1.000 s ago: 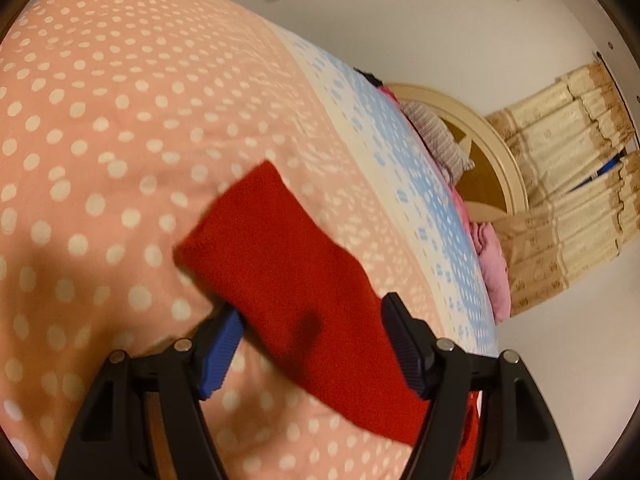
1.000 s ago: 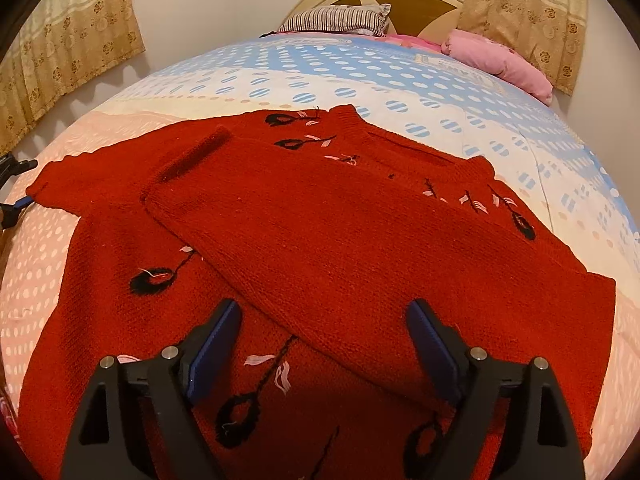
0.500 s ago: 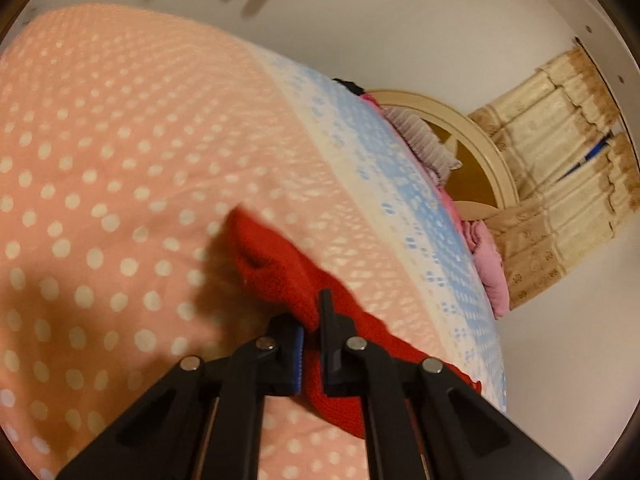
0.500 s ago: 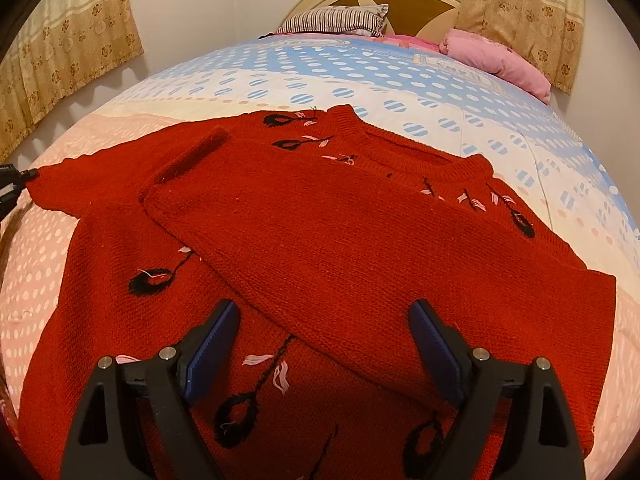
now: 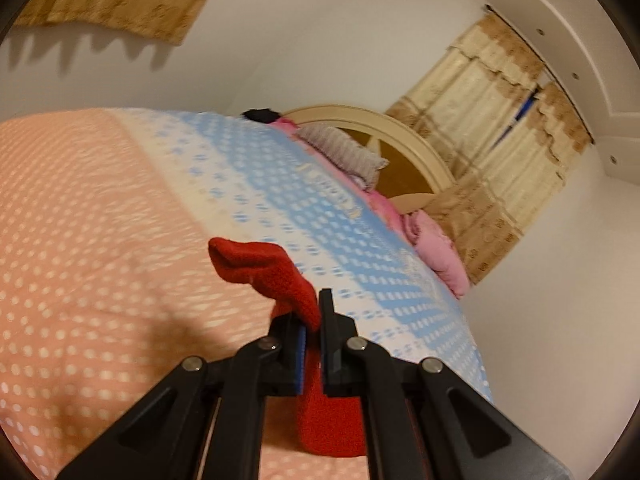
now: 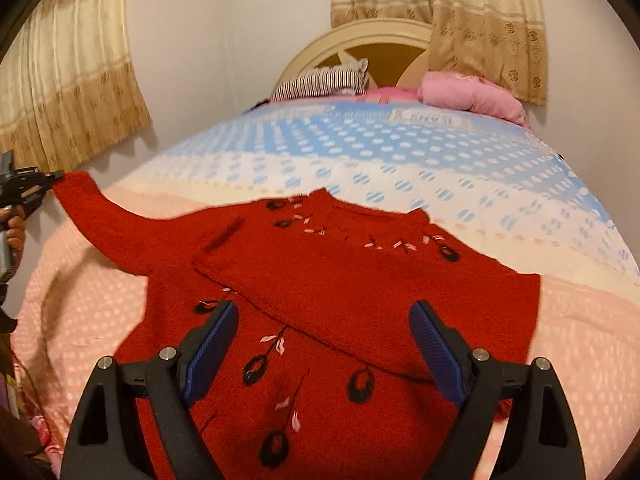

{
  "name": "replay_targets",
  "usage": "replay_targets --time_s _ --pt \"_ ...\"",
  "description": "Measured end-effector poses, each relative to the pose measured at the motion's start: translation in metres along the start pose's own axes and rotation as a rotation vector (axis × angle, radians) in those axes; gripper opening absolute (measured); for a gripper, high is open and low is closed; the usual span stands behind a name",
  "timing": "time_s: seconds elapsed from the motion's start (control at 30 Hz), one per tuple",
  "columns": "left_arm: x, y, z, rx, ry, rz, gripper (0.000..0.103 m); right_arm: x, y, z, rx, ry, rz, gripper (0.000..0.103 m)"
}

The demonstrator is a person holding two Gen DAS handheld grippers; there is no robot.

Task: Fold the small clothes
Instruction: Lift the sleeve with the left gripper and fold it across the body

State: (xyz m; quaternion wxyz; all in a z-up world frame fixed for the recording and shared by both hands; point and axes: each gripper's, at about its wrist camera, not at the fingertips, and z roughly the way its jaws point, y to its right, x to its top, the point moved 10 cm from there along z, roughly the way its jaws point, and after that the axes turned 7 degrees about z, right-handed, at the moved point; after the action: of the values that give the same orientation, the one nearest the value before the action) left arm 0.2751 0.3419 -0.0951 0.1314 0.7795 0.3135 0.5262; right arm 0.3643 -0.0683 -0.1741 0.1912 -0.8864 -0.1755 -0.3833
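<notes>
While the left gripper (image 5: 312, 320) is clamping the sleeve (image 6: 104, 224) off the bed (image 6: 400, 152), the right gripper (image 6: 324, 344) is hovering agape over the sweater (image 6: 360, 280), probably awaiting the sleeve's folding across

A bed (image 6: 400, 168) with a dotted pink-and-blue cover stands against white walls (image 5: 280, 48), its arched cream headboard (image 6: 360, 36) behind a striped pillow (image 6: 324, 80) and a pink pillow (image 6: 472, 96), beige curtains (image 6: 68, 92) hanging on both sides.

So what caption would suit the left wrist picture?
Left gripper pinching a red sweater's sleeve above the dotted bedspread.
</notes>
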Motion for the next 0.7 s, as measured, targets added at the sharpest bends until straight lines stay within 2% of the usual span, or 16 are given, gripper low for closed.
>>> replay_targets --time_s 0.37,0.7 --pt "0.019 0.106 0.005 -0.140 0.029 0.106 0.005 -0.013 0.014 -0.065 0.043 0.062 0.070 0.088" --pt "0.007 0.182 0.029 -0.226 0.005 0.152 0.005 -0.032 0.022 -0.105 0.067 0.094 0.081 0.088"
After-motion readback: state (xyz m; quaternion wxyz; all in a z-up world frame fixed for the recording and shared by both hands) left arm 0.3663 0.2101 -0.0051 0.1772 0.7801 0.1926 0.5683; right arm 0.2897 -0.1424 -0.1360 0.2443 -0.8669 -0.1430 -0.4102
